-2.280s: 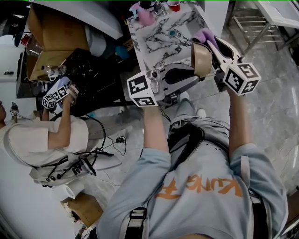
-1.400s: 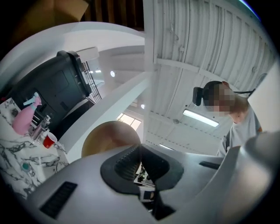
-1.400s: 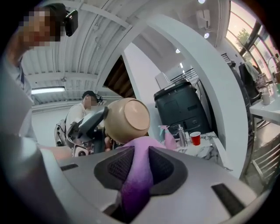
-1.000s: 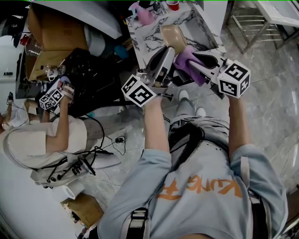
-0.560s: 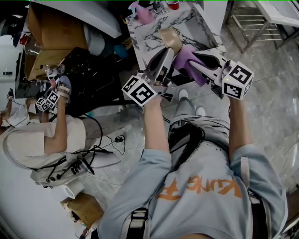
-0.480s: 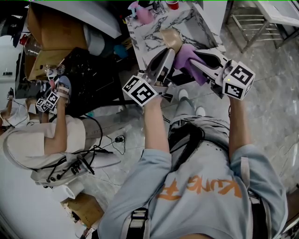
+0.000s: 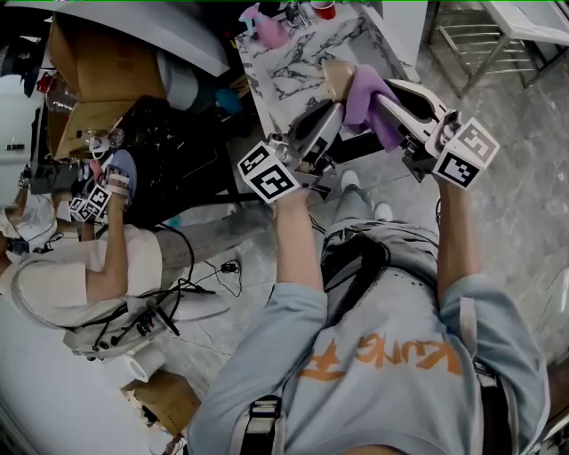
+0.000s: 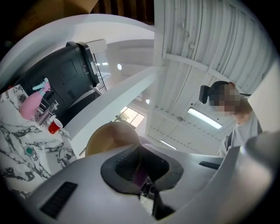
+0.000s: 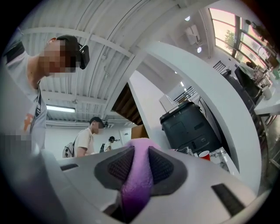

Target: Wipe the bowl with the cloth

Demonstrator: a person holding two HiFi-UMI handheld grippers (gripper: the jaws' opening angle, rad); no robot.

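Purple cloth (image 9: 139,175) clamped in right hand-held gripper (image 9: 140,158); left (image 8: 139,169) grips bowl (image 8: 111,136).

Marble table (image 7: 300,60) with pink bottle (image 7: 269,32), red cup (image 7: 325,9)

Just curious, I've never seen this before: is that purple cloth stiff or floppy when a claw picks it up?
Probably floppy: the cloth bunches and folds where the right claw pinches it. It is likely light, since one pinch carries it. It seems to mould against the bowl, so it should give when pushed.
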